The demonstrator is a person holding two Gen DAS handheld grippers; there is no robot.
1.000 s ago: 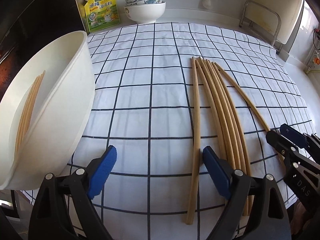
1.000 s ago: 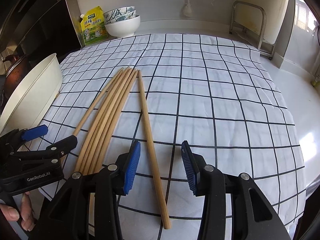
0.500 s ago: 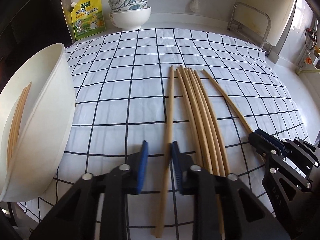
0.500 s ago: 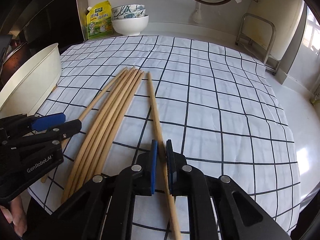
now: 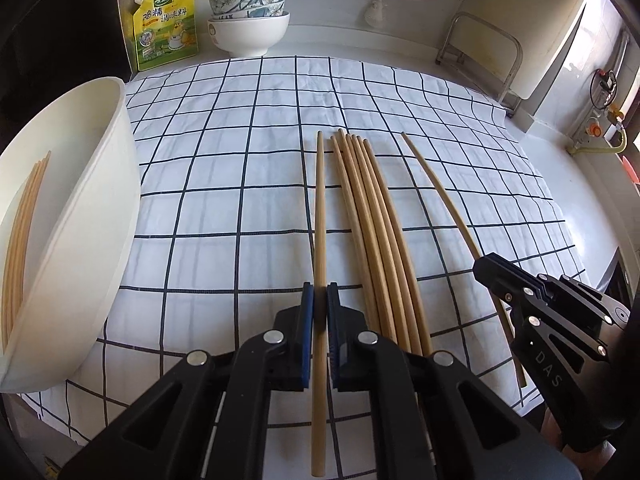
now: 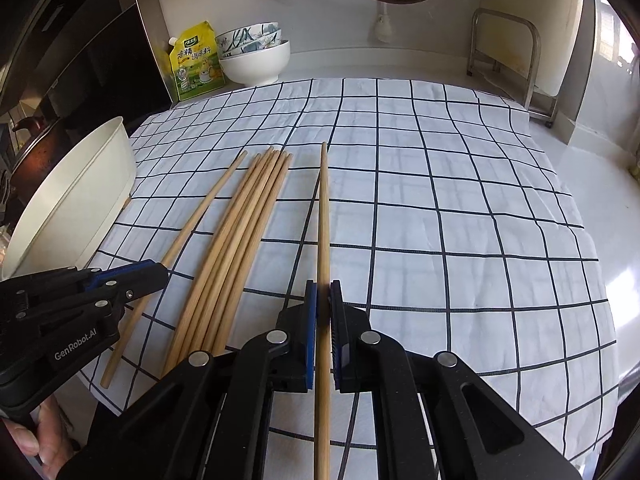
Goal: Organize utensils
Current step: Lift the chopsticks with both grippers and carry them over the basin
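Note:
Several long wooden chopsticks (image 5: 372, 232) lie bundled on a checked cloth (image 5: 224, 184). My left gripper (image 5: 320, 300) is shut on the leftmost chopstick (image 5: 319, 216), apart from the bundle. My right gripper (image 6: 323, 300) is shut on the rightmost chopstick (image 6: 324, 224). The right gripper also shows in the left wrist view (image 5: 486, 266), clamped on that chopstick (image 5: 436, 184). The left gripper shows in the right wrist view (image 6: 160, 270) on its chopstick (image 6: 200, 208). A white tub (image 5: 100, 216) at the left holds several chopsticks (image 5: 24, 232).
A yellow seasoning pouch (image 5: 166, 26) and stacked bowls (image 5: 248, 20) stand at the back left. A metal rack (image 5: 480, 44) stands at the back right. A dark pot (image 6: 32, 148) sits behind the tub. The cloth's front edge is close under both grippers.
Both grippers went from open to shut, each clamping one outer chopstick. Both moved forward over their chopstick.

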